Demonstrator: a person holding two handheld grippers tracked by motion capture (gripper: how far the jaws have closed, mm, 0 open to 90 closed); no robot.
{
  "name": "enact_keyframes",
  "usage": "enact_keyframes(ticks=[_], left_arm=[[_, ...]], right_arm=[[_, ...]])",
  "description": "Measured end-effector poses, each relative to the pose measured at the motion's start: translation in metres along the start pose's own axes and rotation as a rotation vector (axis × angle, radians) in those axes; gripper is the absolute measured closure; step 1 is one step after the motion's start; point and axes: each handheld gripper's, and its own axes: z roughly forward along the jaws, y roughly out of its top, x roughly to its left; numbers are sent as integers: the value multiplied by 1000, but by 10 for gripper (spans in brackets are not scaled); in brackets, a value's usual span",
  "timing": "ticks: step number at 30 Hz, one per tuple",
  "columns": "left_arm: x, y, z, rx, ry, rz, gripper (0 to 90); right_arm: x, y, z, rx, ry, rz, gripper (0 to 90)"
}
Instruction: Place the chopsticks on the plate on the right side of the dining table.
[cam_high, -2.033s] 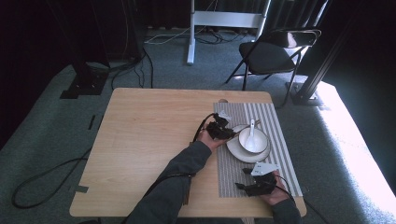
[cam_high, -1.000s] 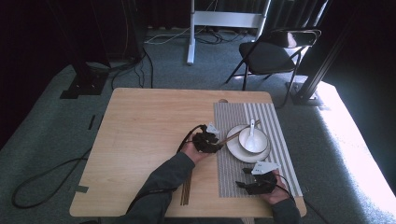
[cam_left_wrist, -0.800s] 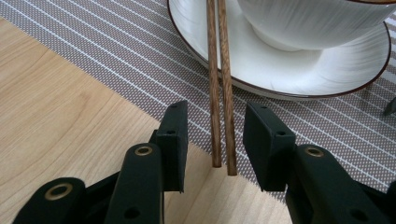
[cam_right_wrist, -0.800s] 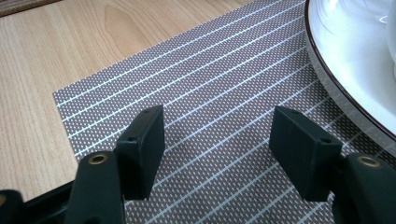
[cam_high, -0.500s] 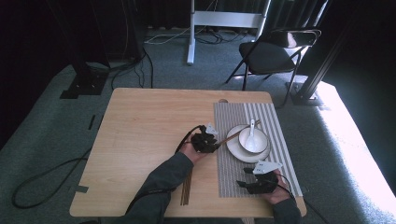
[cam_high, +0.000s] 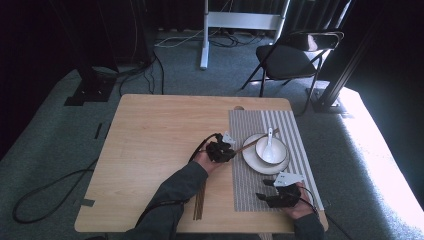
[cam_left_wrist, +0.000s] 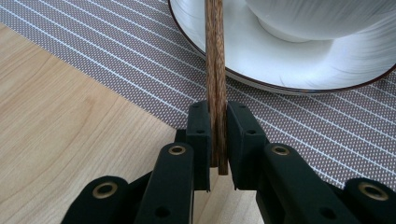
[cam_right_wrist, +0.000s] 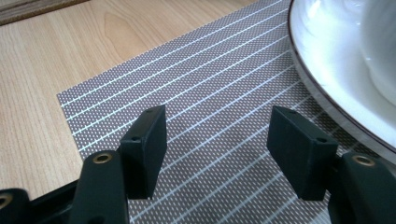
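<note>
Left gripper has just been closing and now pinches the near end of the wooden chopsticks; pads on both sides of the wood, stick running straight out from the jaws toward the plate. In the high view the left gripper sits just off the plate's left rim, at the placemat edge, and the chopsticks slant up over that rim toward the bowl with the white spoon in it. Right gripper is half open, nothing between the jaws, hovering over the placemat's near corner, plate rim just beyond it; in the high view the right gripper is below the plate, well apart from the chopsticks. Looks like a pick/reposition of the chopsticks next to the plate. My take: the grip is right at the tip, so expect the far end to droop or swing. Lift slowly, keep the wrist level, clear the rim before any sideways move, don't nudge the bowl. More sticks lie on the desk further left of the plate, by the forearm.
</note>
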Motion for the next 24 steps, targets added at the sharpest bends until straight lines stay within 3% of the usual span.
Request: enact_keyframes(ticks=[9, 24], left_arm=[[1, 4, 3, 0, -19, 25, 808], [3, 17, 3, 4, -33, 103, 808]], right_arm=[[-6, -3, -20, -36, -59, 26, 372], [-31, -10, -55, -86, -219, 107, 437]])
